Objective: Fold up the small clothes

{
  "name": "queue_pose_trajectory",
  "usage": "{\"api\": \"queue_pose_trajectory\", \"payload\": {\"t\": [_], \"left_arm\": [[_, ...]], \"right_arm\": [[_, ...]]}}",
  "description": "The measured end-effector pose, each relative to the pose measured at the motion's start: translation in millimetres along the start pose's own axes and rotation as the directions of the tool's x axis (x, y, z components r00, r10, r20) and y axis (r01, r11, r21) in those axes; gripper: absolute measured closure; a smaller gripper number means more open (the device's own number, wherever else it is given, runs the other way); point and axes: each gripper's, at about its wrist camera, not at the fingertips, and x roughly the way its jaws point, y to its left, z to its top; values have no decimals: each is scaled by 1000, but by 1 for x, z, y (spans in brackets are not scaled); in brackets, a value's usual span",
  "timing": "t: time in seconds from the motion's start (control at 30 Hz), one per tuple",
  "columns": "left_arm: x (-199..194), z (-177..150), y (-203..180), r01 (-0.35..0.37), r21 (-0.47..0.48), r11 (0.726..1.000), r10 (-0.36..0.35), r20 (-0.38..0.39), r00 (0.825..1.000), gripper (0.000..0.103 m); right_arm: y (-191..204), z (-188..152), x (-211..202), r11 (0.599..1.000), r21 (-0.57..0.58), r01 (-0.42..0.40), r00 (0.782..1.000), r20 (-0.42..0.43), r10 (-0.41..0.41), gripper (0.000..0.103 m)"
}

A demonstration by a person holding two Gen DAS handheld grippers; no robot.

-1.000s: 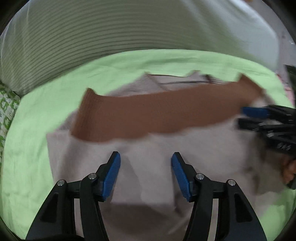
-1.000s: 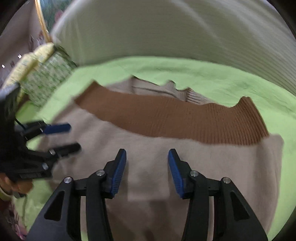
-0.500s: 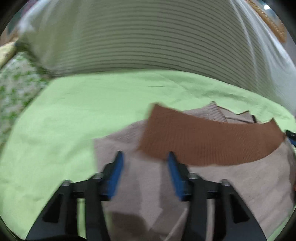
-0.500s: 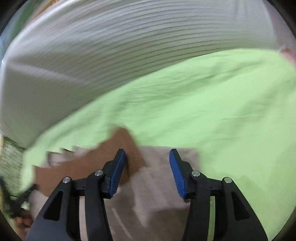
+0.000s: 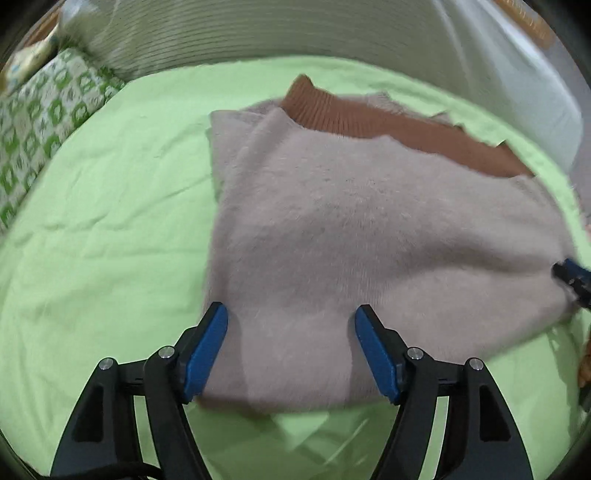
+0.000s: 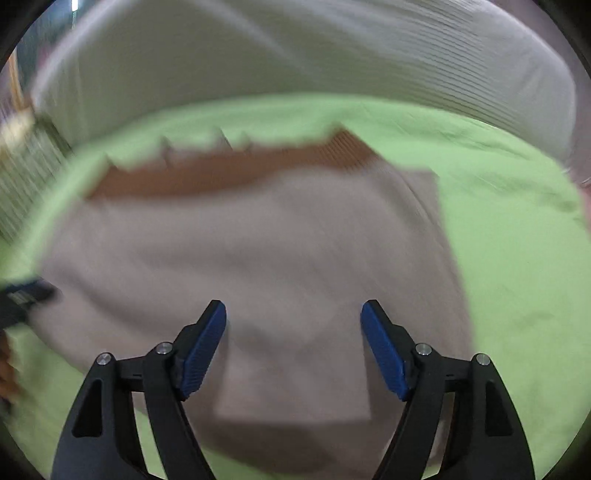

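Note:
A beige fuzzy sweater (image 5: 369, 229) with a brown ribbed band (image 5: 388, 125) along its far edge lies folded on the light green sheet (image 5: 110, 221). My left gripper (image 5: 291, 332) hovers over the sweater's near left part. Its jaws are opening, and the blue pads stand apart from the cloth and grip nothing. In the blurred right wrist view the same sweater (image 6: 258, 251) lies under my right gripper (image 6: 293, 332). Those jaws are opening too, with nothing pinched. Each gripper's tip shows at the edge of the other's view: right gripper (image 5: 572, 277), left gripper (image 6: 22, 299).
A grey-white striped cover (image 5: 295, 33) rises behind the sheet. A green patterned pillow (image 5: 44, 122) lies at the far left. Part of a hand (image 5: 585, 365) shows at the right edge. Bare green sheet (image 6: 517, 258) extends to the right of the sweater.
Both views swung sideways and back over the sweater. Both pairs of jaws stand wider than before. The brown band now lies at the sweater's far edge instead of across its middle.

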Motion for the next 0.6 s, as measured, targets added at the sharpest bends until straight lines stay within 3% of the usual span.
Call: {"api": "queue_pose_trajectory", "payload": {"t": [0.07,0.13,0.23,0.37,0.43,0.5,0.6], "left_arm": [[-11,-4,4,-49,4,999,49,-2,999,29],[-26,-9,17,-57,-76,995,58,12,998,27],[-38,-19,42,12,-283,959,-11,3,1000,20],[-36,-37,52,12,-472,882,-35,-41,999,20],[-30,-41,50,43,-517,855,-78,-47,996,19],[-28,-38,41,25,-519,854,-60,-50,997,19],[-15,-27,30,56,-519,853,-90,-40,995,19]], "right_arm": [[-13,-11,-15,1000,16,11,1000,13,-12,27],[-19,-13,-26,997,26,71,997,19,-72,27],[-37,-6,-47,989,134,-64,995,82,53,26],[-35,4,-55,958,214,-192,977,137,165,26],[-27,7,-54,944,214,-250,963,157,219,26],[-18,9,-44,937,212,-279,956,157,249,26],[-15,7,-34,926,235,-295,953,143,267,26]]}}
